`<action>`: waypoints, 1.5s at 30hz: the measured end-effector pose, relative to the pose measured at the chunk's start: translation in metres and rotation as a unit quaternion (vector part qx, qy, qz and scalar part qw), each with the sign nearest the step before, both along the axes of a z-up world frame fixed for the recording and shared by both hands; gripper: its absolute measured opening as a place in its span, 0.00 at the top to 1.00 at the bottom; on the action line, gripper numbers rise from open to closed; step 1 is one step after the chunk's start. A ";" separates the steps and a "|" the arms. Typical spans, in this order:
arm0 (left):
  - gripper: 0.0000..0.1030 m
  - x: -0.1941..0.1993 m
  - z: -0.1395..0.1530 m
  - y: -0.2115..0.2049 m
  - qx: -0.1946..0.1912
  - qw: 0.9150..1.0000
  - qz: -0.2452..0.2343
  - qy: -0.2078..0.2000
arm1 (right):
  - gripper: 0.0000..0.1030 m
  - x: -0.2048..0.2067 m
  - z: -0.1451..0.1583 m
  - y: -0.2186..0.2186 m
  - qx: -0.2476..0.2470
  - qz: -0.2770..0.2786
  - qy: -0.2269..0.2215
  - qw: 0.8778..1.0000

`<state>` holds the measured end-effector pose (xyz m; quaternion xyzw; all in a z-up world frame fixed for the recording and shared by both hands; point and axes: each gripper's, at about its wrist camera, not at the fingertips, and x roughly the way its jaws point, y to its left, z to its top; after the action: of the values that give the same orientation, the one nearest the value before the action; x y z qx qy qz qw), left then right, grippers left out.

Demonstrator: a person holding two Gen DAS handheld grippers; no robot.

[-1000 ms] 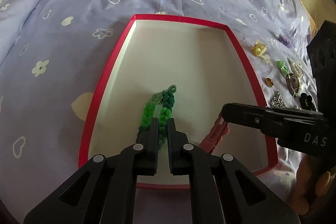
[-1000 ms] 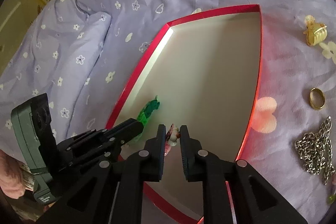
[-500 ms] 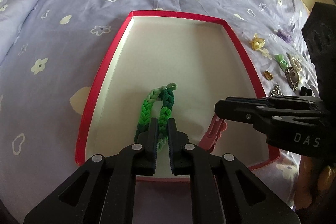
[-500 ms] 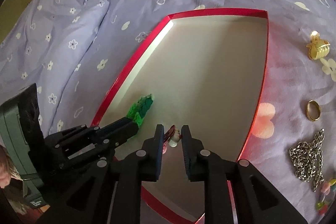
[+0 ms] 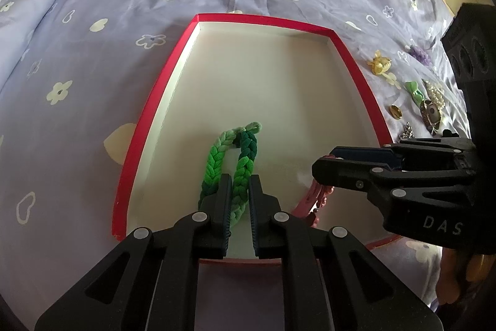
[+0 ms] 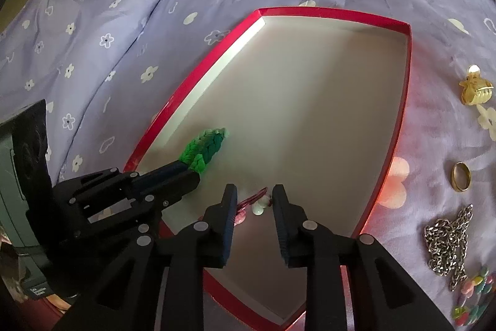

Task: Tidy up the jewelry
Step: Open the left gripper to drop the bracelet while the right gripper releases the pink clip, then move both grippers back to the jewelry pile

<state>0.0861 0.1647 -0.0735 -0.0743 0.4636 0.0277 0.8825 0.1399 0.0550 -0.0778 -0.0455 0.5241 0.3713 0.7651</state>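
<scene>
A shallow box with a red rim (image 5: pixel 263 19) and a white floor lies on the lilac bedsheet. My left gripper (image 5: pixel 240 185) is shut on one strand of a green braided band (image 5: pixel 245 145), whose loop rests on the box floor near the front left. To the right, my right gripper (image 5: pixel 328 162) reaches into the box from the side. In the right wrist view the right gripper (image 6: pixel 254 194) is opening its jaws; a pink hair clip (image 6: pixel 248 203) with a white bead lies on the floor between them, clear of both pads. The left gripper (image 6: pixel 189 176) shows there with the green band (image 6: pixel 207 148).
Loose jewelry lies on the sheet right of the box: a yellow claw clip (image 6: pixel 474 89), a gold ring (image 6: pixel 461 176), a silver chain (image 6: pixel 446 250), coloured beads (image 6: pixel 474 297), a green bow (image 5: pixel 414 89). A pillow (image 5: pixel 24 20) lies far left. A hand (image 5: pixel 458 275) holds the right gripper.
The right jaws have spread apart and let go of the pink clip, which now rests on the box floor. The right gripper has rolled a little. The left gripper keeps its place on the band.
</scene>
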 end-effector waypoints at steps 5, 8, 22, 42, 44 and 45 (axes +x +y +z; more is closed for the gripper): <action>0.80 -0.001 0.001 -0.001 -0.001 1.000 0.002 0.003 | 0.69 0.001 0.002 -0.003 0.015 -0.004 0.009 1.000; 0.68 -0.001 0.002 -0.001 0.003 1.000 0.004 0.002 | 0.57 -0.001 0.006 -0.008 0.025 -0.011 0.004 1.000; 0.44 -0.014 0.027 -0.009 0.020 1.000 0.016 -0.013 | 0.52 -0.011 0.031 -0.079 0.079 -0.080 -0.018 0.993; 0.38 0.010 0.056 -0.076 0.006 0.999 -0.039 -0.035 | 0.50 -0.006 0.034 -0.230 0.086 -0.223 -0.034 0.970; 0.38 0.015 0.057 -0.085 0.007 0.998 -0.048 -0.036 | 0.50 -0.003 0.035 -0.241 0.086 -0.233 -0.037 0.968; 0.38 0.018 0.057 -0.089 0.008 0.998 -0.053 -0.036 | 0.50 -0.002 0.035 -0.244 0.086 -0.236 -0.038 0.967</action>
<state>0.1045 0.0755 -0.0160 -0.0436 0.4345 -0.0182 0.8994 0.1383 -0.1894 -0.0427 0.1311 0.4562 0.2223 0.8516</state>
